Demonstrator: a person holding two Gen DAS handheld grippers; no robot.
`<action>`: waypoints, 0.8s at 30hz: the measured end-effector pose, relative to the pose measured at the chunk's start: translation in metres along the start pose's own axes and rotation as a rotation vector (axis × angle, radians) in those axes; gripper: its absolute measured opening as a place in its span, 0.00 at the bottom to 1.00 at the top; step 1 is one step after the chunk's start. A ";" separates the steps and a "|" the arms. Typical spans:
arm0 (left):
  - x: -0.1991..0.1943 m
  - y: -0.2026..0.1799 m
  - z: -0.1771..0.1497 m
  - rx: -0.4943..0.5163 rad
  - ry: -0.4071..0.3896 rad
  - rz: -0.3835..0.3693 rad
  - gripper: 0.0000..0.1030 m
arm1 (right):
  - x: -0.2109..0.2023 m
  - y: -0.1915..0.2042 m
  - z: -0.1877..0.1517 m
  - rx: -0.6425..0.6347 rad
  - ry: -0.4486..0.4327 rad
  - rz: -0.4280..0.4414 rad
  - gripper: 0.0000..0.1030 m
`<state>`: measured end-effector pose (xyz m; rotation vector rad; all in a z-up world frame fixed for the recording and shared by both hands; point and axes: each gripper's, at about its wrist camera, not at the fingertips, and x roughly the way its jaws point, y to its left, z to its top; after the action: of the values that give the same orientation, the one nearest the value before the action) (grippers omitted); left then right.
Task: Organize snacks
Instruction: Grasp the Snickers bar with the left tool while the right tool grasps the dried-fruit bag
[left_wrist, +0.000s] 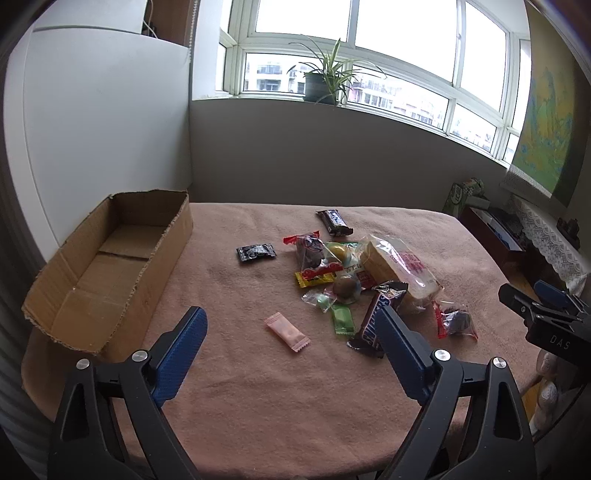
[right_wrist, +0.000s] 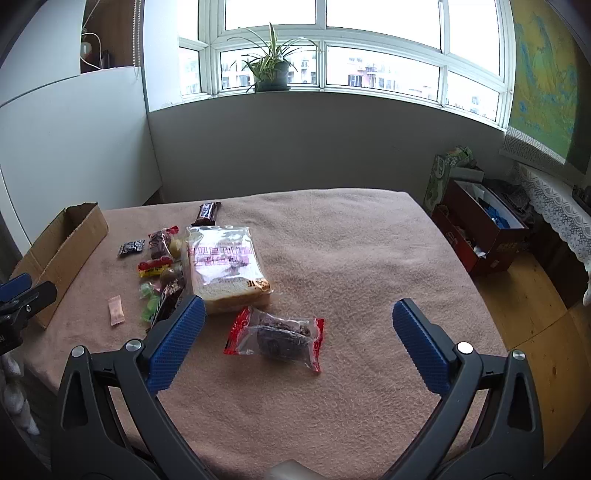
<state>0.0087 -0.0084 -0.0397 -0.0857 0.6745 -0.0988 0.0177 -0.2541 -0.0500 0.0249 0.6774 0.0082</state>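
A pile of snacks lies on the pink cloth (left_wrist: 258, 387): a bagged loaf of bread (left_wrist: 399, 273), a Snickers bar (left_wrist: 373, 321), green candies (left_wrist: 342, 319), a black sachet (left_wrist: 256, 252) and a dark bar (left_wrist: 334, 222). An empty cardboard box (left_wrist: 110, 266) stands at the left. My left gripper (left_wrist: 291, 315) is open, low over the cloth, and a pink sachet (left_wrist: 287, 333) lies untouched between its fingers. My right gripper (right_wrist: 298, 304) is open too, just above a red-ended packet with a dark cake (right_wrist: 275, 338). The bread (right_wrist: 225, 266) lies behind its left finger.
A white cabinet (left_wrist: 92, 129) stands behind the box. The window sill carries a potted plant (right_wrist: 271, 70). Right of the table, open red boxes (right_wrist: 484, 236) sit on the wood floor. The table's right edge (right_wrist: 480, 295) is close to my right gripper.
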 end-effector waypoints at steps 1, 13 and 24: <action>0.002 -0.001 -0.001 0.000 0.007 -0.011 0.84 | 0.003 -0.002 -0.002 0.010 0.015 0.016 0.99; 0.028 -0.004 -0.016 -0.004 0.109 -0.111 0.63 | 0.036 -0.019 -0.010 0.057 0.155 0.153 0.65; 0.060 -0.021 -0.012 -0.007 0.178 -0.232 0.55 | 0.077 -0.027 0.005 0.002 0.272 0.318 0.64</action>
<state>0.0468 -0.0367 -0.0838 -0.1638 0.8412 -0.3304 0.0807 -0.2797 -0.0949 0.1354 0.9399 0.3214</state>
